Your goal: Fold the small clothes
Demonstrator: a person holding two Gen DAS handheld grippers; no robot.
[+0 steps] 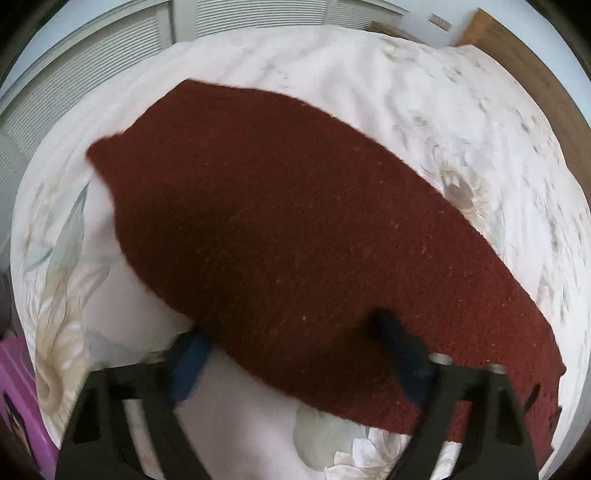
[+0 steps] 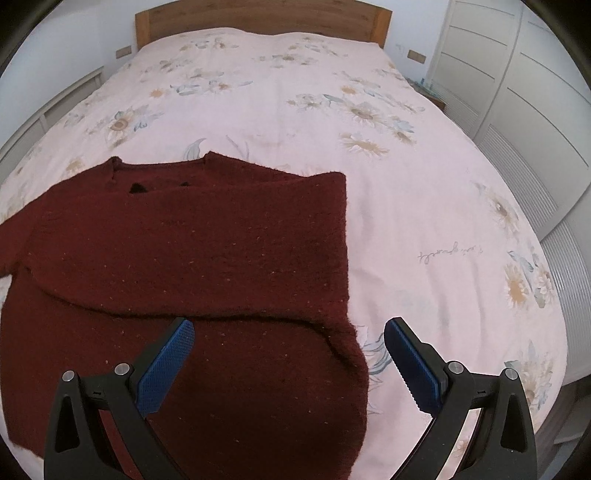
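A dark red knitted sweater [image 2: 192, 251] lies flat on the bed, its right sleeve folded across the chest and its neckline toward the headboard. My right gripper [image 2: 288, 332] is open and empty, hovering over the sweater's lower right edge. In the left wrist view the sweater [image 1: 280, 229] fills the middle, blurred. My left gripper [image 1: 291, 332] is open, its blue-padded fingers [image 1: 402, 350] spread wide with the sweater's edge lying between them; nothing is clamped.
The bed has a pale pink floral cover [image 2: 406, 184] and a wooden headboard [image 2: 258, 18]. White louvred wardrobe doors [image 2: 517, 110] stand to the right. A purple box [image 1: 18, 387] sits beside the bed at the left.
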